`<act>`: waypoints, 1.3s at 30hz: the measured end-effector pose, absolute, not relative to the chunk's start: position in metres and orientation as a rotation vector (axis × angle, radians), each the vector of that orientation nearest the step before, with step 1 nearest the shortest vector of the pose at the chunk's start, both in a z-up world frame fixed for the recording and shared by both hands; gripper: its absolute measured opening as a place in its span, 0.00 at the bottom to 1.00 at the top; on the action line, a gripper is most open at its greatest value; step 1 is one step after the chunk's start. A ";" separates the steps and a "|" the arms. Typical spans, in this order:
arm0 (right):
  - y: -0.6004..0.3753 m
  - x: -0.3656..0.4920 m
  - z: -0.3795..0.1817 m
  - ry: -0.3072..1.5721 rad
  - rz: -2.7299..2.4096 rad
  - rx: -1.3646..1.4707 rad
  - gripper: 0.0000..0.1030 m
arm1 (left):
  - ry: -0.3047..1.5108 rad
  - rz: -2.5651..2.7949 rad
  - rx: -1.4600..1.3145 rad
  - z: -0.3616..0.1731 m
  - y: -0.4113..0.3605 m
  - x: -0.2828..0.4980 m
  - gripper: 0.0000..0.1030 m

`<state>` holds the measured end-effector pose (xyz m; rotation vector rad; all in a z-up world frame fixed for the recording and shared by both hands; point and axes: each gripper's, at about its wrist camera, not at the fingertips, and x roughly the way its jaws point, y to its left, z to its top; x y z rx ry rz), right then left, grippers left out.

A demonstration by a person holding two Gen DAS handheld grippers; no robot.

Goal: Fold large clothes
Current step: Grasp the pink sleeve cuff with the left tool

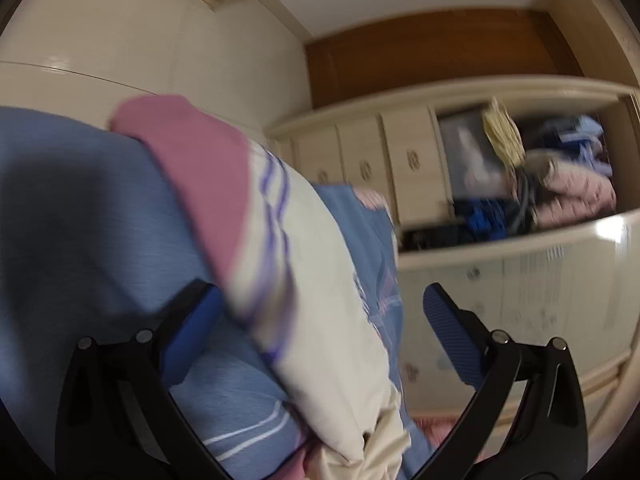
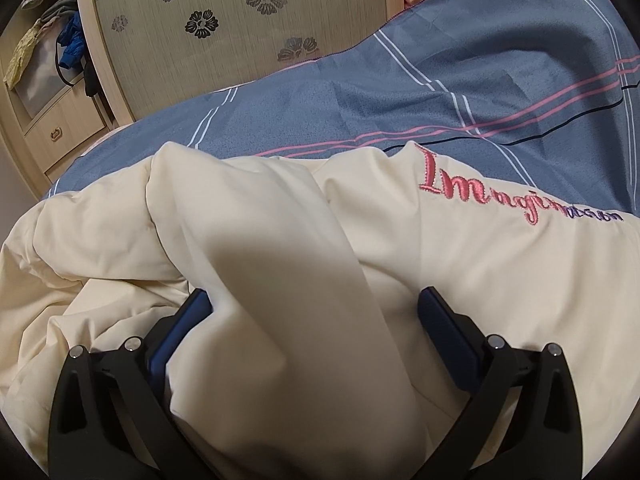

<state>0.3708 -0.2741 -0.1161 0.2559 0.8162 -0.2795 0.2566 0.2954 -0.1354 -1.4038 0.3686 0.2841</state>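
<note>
One cream garment (image 2: pixel 280 240) lies crumpled on the blue striped bedcover (image 2: pixel 480 80); its pink cuff (image 1: pixel 188 160) shows in the blurred left view. Right gripper (image 2: pixel 316 312): jaws wide, straddling a raised fold, not clamped. Left gripper (image 1: pixel 320 308): jaws wide, sleeve between them, grip none. Risk: closing may catch the bedcover beneath, or pinch too few layers so the fabric slips.

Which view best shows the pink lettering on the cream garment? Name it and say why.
The right wrist view. There the lettering lies sharp and facing the camera on the cream garment, over the blue bedcover. The left wrist view is blurred and shows only a pink cuff and striped sleeve, no lettering.
</note>
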 end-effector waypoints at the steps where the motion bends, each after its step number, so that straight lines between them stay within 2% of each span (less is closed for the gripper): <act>1: -0.274 0.371 -0.116 0.816 -0.280 0.255 0.99 | 0.353 0.290 -1.419 -0.137 0.295 0.255 0.98; 4: -0.274 0.371 -0.116 0.816 -0.280 0.255 0.99 | 0.377 0.230 -1.429 -0.147 0.304 0.272 0.98; 8: -0.275 0.371 -0.116 0.814 -0.282 0.256 0.99 | 0.264 0.143 -1.429 -0.157 0.318 0.295 0.98; 10: -0.275 0.371 -0.116 0.814 -0.283 0.255 0.99 | 0.330 0.159 -1.362 -0.156 0.328 0.318 0.98; 15: -0.275 0.371 -0.116 0.815 -0.285 0.254 0.99 | 0.360 0.222 -1.198 -0.143 0.322 0.341 0.98; 22: -0.276 0.371 -0.116 0.815 -0.286 0.254 0.99 | 0.271 0.277 -1.145 -0.145 0.315 0.329 0.98; 23: -0.275 0.371 -0.116 0.815 -0.286 0.253 0.99 | 0.265 0.276 -1.154 -0.146 0.317 0.327 0.92; 24: -0.276 0.370 -0.116 0.815 -0.286 0.253 0.99 | 0.275 0.288 -1.149 -0.147 0.318 0.327 0.73; 25: -0.276 0.371 -0.116 0.815 -0.286 0.254 0.99 | 0.296 0.305 -1.138 -0.148 0.319 0.329 0.57; 26: -0.275 0.371 -0.116 0.815 -0.286 0.254 0.99 | 0.327 0.319 -1.129 -0.151 0.321 0.329 0.22; 27: -0.275 0.371 -0.116 0.815 -0.286 0.254 0.99 | 0.359 0.320 -1.143 -0.157 0.325 0.330 0.13; 32: -0.275 0.370 -0.116 0.815 -0.287 0.253 0.99 | 0.361 0.309 -1.159 -0.160 0.328 0.323 0.09; 37: -0.275 0.370 -0.116 0.816 -0.287 0.254 0.99 | 0.314 0.267 -1.105 -0.133 0.320 0.315 0.09; 39: -0.275 0.370 -0.116 0.816 -0.288 0.254 0.99 | 0.275 0.235 -1.036 -0.106 0.308 0.310 0.09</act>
